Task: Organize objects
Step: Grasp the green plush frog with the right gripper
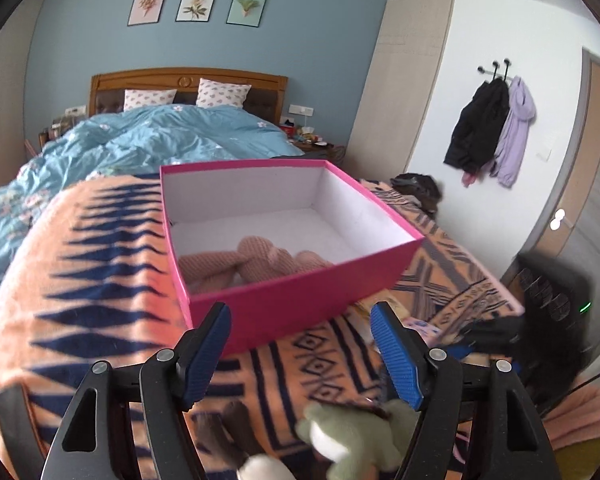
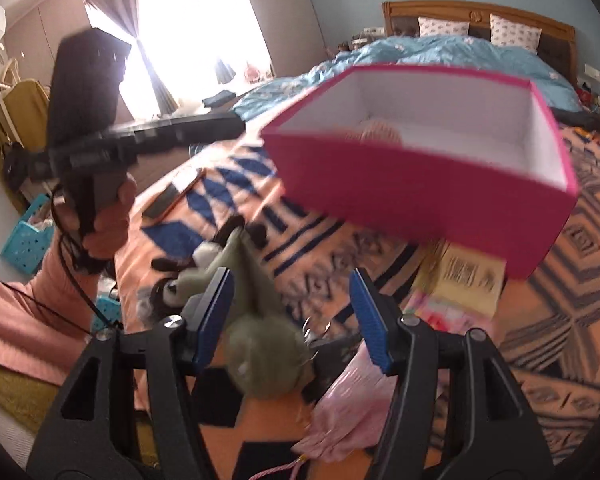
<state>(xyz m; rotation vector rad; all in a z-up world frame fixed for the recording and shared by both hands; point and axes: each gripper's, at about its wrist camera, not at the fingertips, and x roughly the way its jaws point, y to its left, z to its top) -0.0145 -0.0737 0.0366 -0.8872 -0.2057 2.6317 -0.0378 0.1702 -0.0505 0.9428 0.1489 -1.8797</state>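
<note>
Above the blanket (image 1: 100, 280), both claws agape, left claw (image 1: 300, 344), right claw (image 2: 292, 316)

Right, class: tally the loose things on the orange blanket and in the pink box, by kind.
Plush toys: 2, a pink one in the box, a green one on the blanket
Boxes: 1
Pink pouches: 1
Card packs: 1
Total: 5
</note>
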